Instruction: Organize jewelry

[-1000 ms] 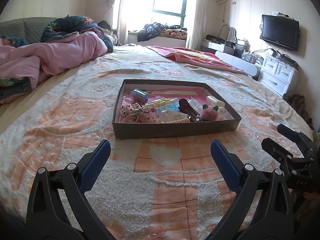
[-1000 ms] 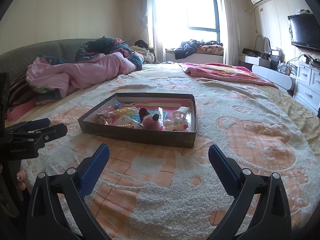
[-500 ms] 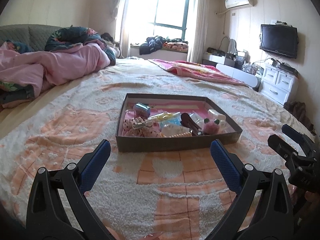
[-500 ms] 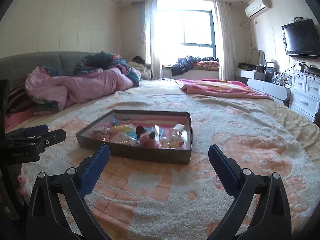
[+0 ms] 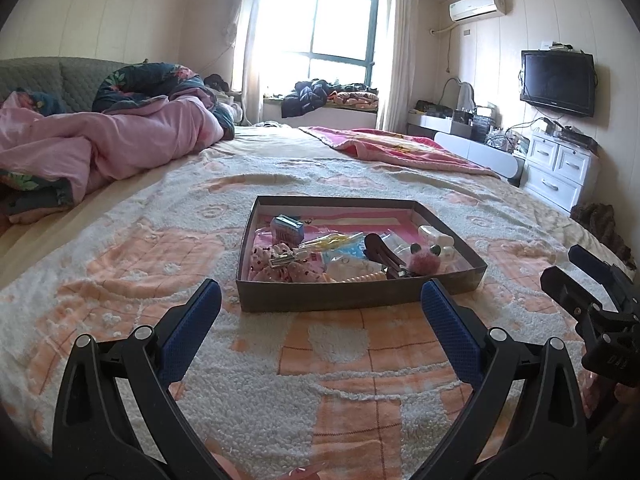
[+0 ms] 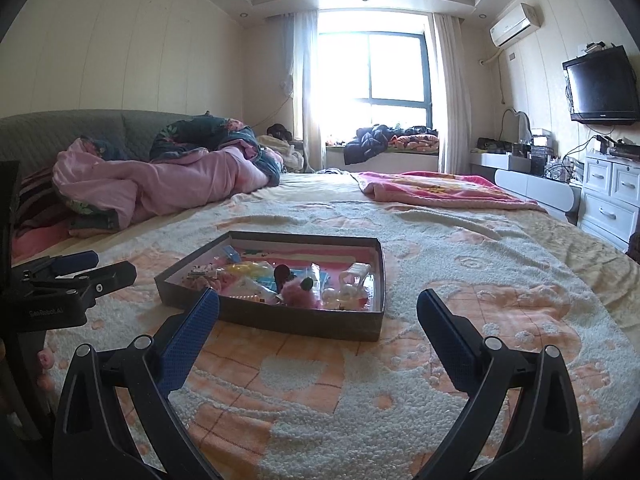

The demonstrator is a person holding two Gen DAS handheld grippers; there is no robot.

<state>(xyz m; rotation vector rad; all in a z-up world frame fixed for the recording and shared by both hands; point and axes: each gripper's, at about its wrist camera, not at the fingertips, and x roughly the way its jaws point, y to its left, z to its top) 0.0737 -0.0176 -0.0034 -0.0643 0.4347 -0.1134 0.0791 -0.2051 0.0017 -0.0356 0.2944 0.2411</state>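
A shallow dark cardboard tray (image 5: 352, 298) lies on the bed (image 5: 160, 248), filled with hair clips, a pink pompom (image 5: 425, 263), a dark clip (image 5: 380, 250) and small trinkets. It also shows in the right wrist view (image 6: 304, 322). My left gripper (image 5: 320, 316) is open and empty, just short of the tray's near wall. My right gripper (image 6: 318, 320) is open and empty, near the tray's near right corner. Each gripper shows at the edge of the other's view: the right one (image 5: 580, 280), the left one (image 6: 76, 268).
A pink duvet (image 5: 100, 152) is heaped at the left of the bed. A pink blanket (image 5: 400, 150) lies at the far right. White drawers (image 5: 560, 172) and a wall television (image 5: 558, 82) stand to the right, beyond the bed's edge.
Both cameras have tilted upward, showing more wall and ceiling, and the tray sits lower in both views. Both grippers stay open and empty.
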